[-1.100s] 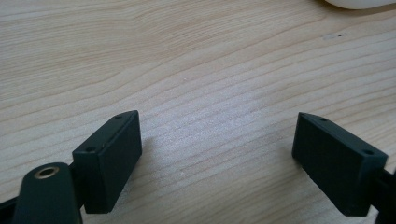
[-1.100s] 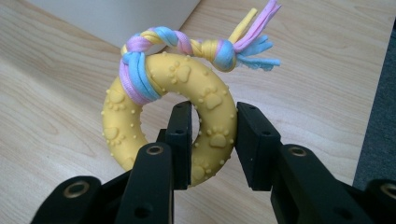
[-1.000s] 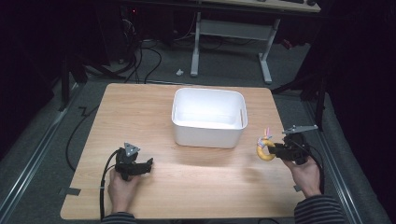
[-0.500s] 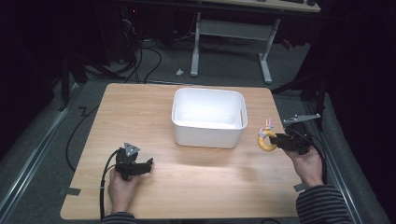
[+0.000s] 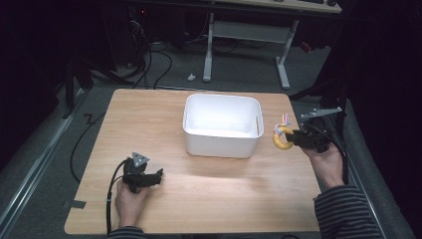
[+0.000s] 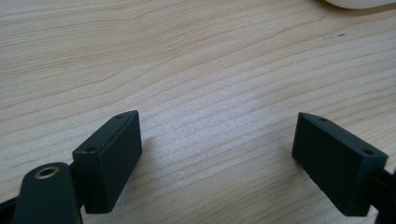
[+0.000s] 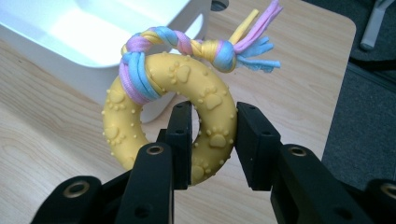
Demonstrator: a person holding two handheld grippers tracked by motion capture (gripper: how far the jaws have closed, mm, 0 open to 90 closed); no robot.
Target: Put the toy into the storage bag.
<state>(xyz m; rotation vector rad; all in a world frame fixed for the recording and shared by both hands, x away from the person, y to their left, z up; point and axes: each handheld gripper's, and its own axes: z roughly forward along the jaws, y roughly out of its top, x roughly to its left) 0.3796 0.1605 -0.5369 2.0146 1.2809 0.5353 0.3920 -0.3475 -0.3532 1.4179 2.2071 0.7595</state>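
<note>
A yellow rubber ring toy [image 7: 168, 116] with paw prints and a braided pastel rope [image 7: 205, 44] hangs in my right gripper [image 7: 214, 140], which is shut on the ring's rim. In the high view the ring toy [image 5: 280, 138] floats above the table just right of the white bin [image 5: 223, 124], held by the right gripper [image 5: 293, 138]. My left gripper [image 5: 158, 174] rests on the table at the front left, held by a hand. Its jaws stand wide apart in the left gripper view [image 6: 217, 154], with bare wood between them.
The wooden table [image 5: 149, 124] stands over a dark floor with cables [image 5: 149, 64] behind it. A desk frame [image 5: 249, 35] stands at the back. The bin's corner [image 6: 359, 3] peeks in at the top of the left gripper view.
My right gripper has risen off the table with the ring toy and moved toward the bin's right side. The left gripper has stayed in place.
</note>
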